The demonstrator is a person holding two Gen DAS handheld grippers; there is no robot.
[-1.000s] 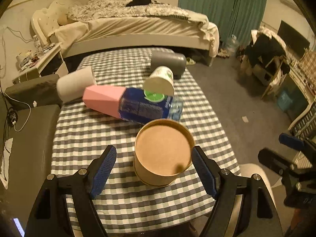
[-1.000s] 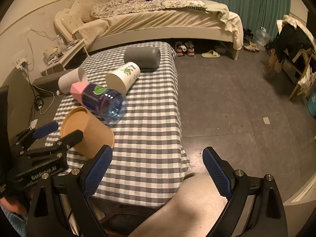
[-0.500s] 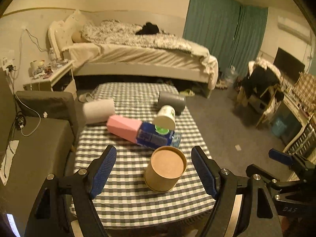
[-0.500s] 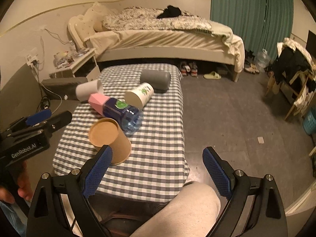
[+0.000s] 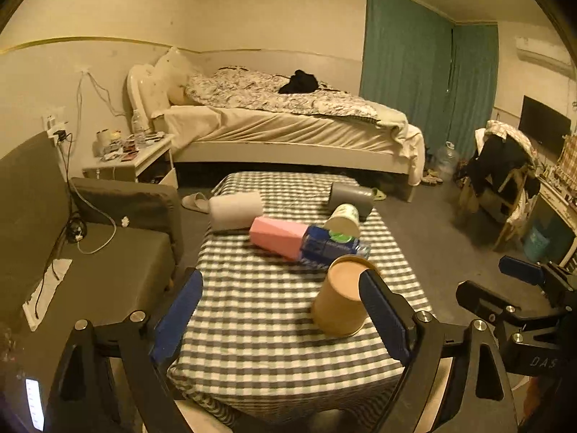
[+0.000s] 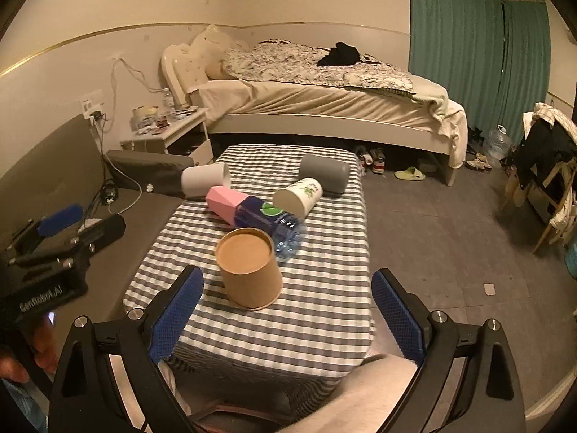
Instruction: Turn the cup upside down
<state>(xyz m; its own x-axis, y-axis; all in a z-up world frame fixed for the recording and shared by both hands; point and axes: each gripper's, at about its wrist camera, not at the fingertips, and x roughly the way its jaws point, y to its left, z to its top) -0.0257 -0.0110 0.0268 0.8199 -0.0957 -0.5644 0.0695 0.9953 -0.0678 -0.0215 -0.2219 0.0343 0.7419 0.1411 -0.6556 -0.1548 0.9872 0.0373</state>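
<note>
A brown paper cup [image 5: 340, 301] stands upside down, base up, on the checkered table [image 5: 252, 324] near its front right; it also shows in the right wrist view [image 6: 250, 270]. My left gripper [image 5: 285, 319] is open and empty, held back from the table's front edge, with the cup partly behind its right finger. My right gripper [image 6: 286, 319] is open and empty, in front of the table, apart from the cup.
Behind the cup lie a pink and blue water bottle [image 6: 258, 213], a white printed cup [image 6: 299, 196], a grey cup [image 6: 324, 173] and a white cup [image 6: 203, 180], all on their sides. A bed [image 6: 324, 101], nightstand [image 6: 167, 133] and sofa [image 5: 90, 278] surround the table.
Both grippers have pulled back and up from the table. The left gripper, which had the cup between its open fingers, is now well clear of it. The cup stays upside down.
</note>
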